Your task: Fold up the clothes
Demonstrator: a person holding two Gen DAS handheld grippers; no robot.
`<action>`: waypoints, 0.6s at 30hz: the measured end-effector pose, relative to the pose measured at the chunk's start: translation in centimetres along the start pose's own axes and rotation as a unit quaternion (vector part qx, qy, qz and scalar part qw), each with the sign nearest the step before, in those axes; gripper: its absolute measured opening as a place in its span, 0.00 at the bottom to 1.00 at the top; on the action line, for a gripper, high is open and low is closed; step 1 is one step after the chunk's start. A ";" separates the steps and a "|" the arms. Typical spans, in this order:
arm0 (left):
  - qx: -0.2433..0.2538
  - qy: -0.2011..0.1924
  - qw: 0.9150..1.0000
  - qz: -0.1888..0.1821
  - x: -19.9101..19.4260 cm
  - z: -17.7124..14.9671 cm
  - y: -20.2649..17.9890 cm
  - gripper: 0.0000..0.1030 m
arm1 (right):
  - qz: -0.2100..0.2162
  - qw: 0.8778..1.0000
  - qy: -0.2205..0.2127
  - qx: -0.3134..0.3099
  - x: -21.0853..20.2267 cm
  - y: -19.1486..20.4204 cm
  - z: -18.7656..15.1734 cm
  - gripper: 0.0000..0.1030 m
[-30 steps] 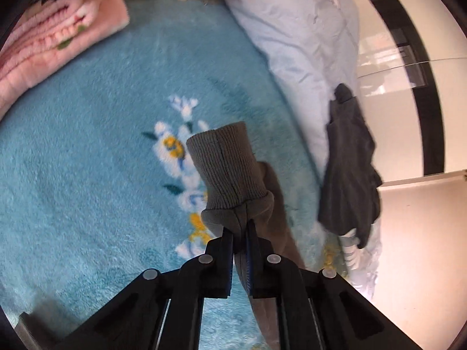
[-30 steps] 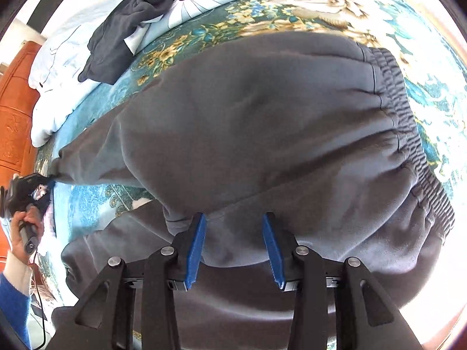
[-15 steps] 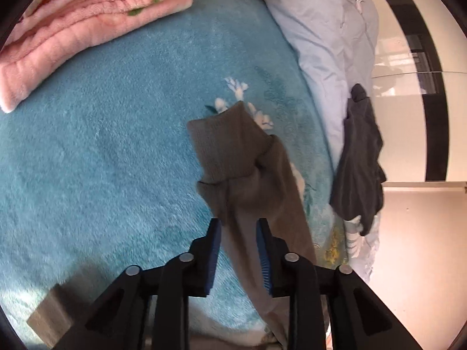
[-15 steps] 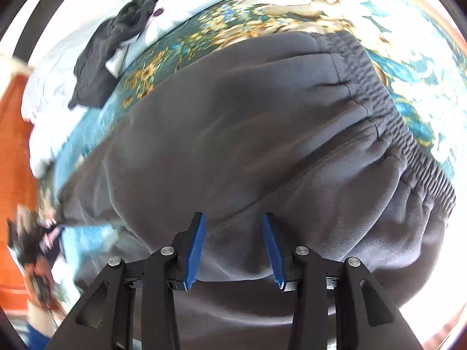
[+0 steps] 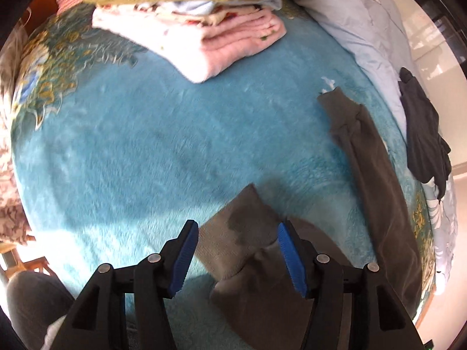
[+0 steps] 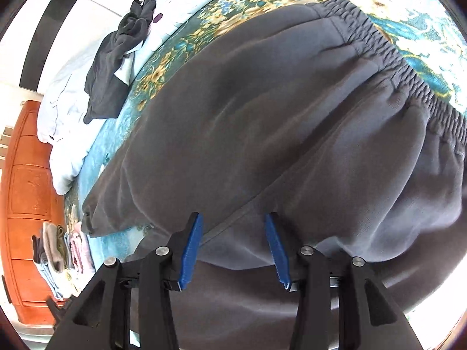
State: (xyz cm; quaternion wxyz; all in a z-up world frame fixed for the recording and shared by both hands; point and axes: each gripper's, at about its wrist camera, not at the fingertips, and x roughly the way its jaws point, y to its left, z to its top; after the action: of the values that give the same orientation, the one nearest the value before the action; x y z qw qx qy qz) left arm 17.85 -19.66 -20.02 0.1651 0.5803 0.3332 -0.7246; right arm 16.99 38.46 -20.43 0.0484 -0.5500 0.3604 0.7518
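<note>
Grey sweatpants (image 6: 262,122) lie spread on the teal blanket (image 5: 131,151), waistband (image 6: 408,67) at the upper right. My right gripper (image 6: 233,248) is open, jaws apart just over the crotch seam. In the left wrist view my left gripper (image 5: 238,258) is open and hovers over the near leg's ribbed cuff (image 5: 236,233). The other leg (image 5: 370,175) lies stretched along the right, its cuff (image 5: 335,105) at the far end.
A stack of folded clothes with a pink towel (image 5: 221,38) sits at the far end of the bed. A dark garment (image 5: 423,137) lies on the pale blue quilt (image 5: 364,23) at the right. An orange wooden headboard (image 6: 26,204) stands at the left.
My left gripper let go of one leg's cuff, opened wide and moved over the other leg's cuff. My right gripper stayed open and shifted slightly over the pants.
</note>
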 end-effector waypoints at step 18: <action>-0.015 0.048 0.999 0.017 4.2 -4.9 0.0 0.64 | -0.056 0.984 -0.137 0.104 -13.1 -11.2 -0.9 0.53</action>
State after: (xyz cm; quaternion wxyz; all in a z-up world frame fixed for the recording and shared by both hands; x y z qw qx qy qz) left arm 20.25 -15.70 -24.54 0.1700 0.6172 0.3416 -0.6881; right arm 28.11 50.39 -14.79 0.1964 -0.4535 0.3949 0.7745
